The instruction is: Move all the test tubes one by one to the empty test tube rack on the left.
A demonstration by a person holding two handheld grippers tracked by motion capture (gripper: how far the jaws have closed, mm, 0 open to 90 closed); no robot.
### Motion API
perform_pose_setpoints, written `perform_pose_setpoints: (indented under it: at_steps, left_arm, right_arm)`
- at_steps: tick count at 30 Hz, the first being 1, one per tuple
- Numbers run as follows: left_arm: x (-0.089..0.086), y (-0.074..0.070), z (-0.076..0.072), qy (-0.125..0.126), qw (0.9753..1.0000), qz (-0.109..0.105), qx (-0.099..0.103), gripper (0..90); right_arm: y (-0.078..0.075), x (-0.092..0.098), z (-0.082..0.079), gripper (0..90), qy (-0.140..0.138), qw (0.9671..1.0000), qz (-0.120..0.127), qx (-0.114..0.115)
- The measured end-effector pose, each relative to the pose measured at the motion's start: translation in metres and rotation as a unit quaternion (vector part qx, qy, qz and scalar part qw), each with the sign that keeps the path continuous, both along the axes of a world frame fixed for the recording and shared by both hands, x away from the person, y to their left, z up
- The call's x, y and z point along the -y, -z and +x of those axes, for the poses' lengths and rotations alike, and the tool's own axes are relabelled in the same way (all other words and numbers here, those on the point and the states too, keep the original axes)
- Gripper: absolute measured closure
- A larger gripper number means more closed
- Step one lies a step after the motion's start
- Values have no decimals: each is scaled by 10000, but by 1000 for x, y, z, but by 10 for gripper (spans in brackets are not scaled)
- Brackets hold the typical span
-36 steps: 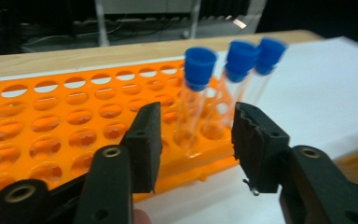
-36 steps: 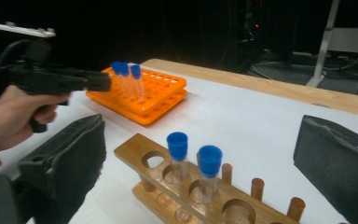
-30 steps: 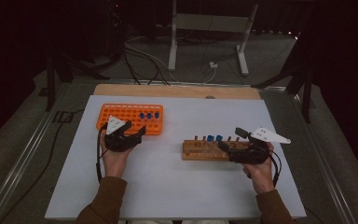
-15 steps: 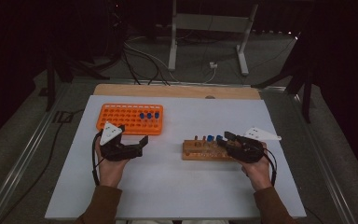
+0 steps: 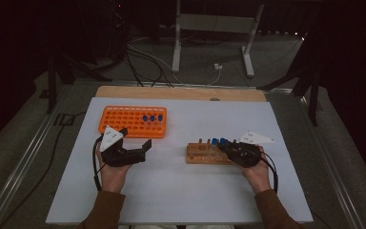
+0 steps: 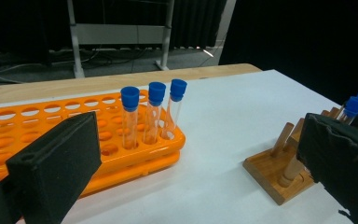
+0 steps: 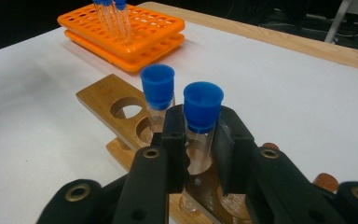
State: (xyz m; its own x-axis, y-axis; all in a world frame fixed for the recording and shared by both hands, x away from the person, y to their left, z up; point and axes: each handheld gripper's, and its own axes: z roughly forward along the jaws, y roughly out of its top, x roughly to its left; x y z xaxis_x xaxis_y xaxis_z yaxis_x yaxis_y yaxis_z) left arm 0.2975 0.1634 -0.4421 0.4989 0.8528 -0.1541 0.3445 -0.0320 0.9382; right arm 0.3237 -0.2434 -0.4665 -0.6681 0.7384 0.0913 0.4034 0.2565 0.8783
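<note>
Since the earlier frame, right gripper (image 7: 200, 140) is now clamping a light, fragile, slippery test tube (image 7: 199, 140) below its cap in the wooden rack (image 7: 107, 100), while left gripper (image 5: 133, 150) is hovering wide open and empty left of that rack.

An orange rack (image 5: 133, 121) with three blue-capped tubes (image 6: 154, 112) sat at ten o'clock on the white tabletop (image 5: 181, 191). A grey metal stand (image 5: 214, 28) and cables (image 5: 143, 57) lay at twelve o'clock beyond.

Tube tray (image 5: 132, 121) stands left, behind peg rack (image 5: 208, 153); both on table (image 5: 181, 191).
</note>
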Motion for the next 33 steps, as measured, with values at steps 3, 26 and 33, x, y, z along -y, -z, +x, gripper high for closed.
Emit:
perform_pose_setpoints:
  at_steps: [3, 26, 33]
  left_arm:
    - [0, 0, -1, 3, 10000, -4, 16, 8]
    - [14, 5, -1, 220, 9996, 169, -10, 8]
    - [20, 10, 0, 315, 9992, 251, -75, 8]
  right_arm:
    - [0, -1, 0, 765, 13, 10000, 2, 7]
    - [-26, 13, -9, 771, 134, 9985, 430, 308]
    - [-39, 17, -13, 771, 162, 9977, 507, 409]
